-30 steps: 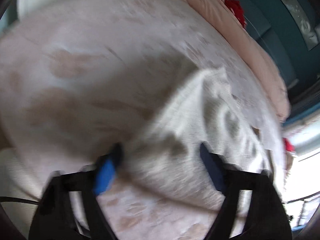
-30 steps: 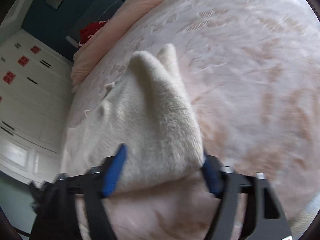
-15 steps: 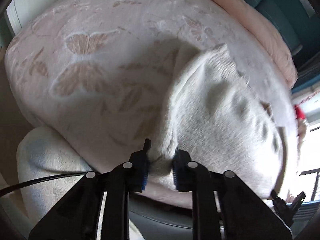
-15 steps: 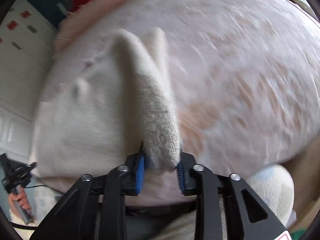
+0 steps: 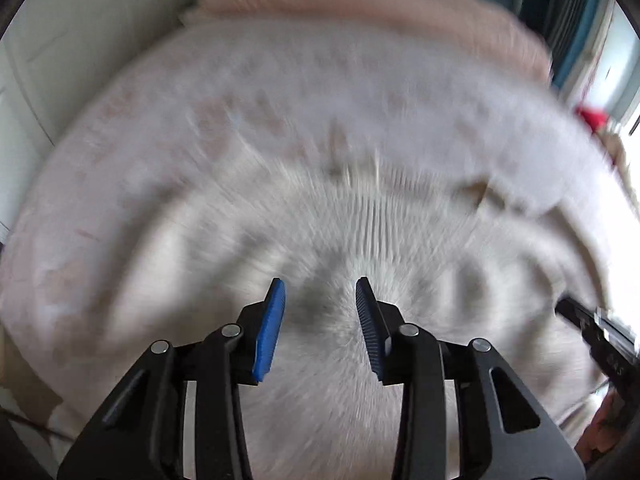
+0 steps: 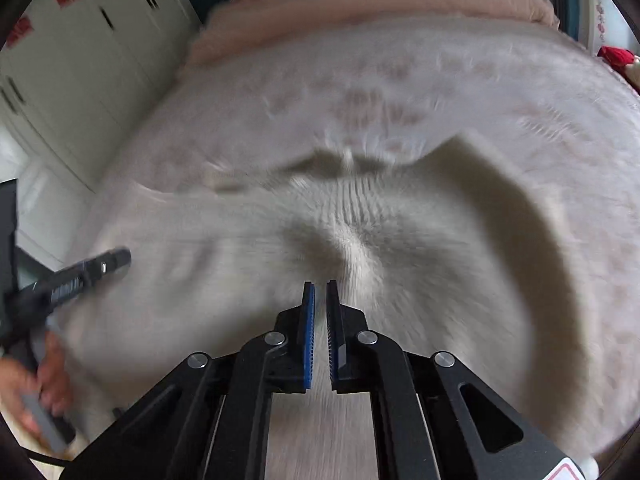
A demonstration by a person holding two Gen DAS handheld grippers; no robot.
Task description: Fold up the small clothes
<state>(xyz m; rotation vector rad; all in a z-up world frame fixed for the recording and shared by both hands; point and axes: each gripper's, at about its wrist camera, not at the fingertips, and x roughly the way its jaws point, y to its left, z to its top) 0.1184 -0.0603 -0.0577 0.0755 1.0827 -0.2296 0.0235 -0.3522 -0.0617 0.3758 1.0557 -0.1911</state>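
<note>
A cream fuzzy garment (image 5: 400,240) lies rumpled on the pale pink patterned bed cover (image 5: 280,92); both views are blurred by motion. My left gripper (image 5: 320,292) hovers over the garment's near part. Its jaws are apart and opening, and the pads press on nothing. My right gripper (image 6: 320,290) also points down at the garment (image 6: 440,240), its blue pads almost together. A raised ridge of cloth (image 6: 354,252) runs up to its tips, but I see no cloth clamped between the pads.
A pink folded blanket (image 6: 380,4) lies along the far edge of the bed. White wardrobe doors (image 6: 80,52) stand at the left, and something red (image 6: 616,56) sits at the far right. A person's hand (image 6: 44,376) holds the other tool at the left.
Half a second ago each gripper was clamped on an edge of the garment. Now the left jaws stand apart, the right jaws have closed together, and both views have rolled to face the garment.
</note>
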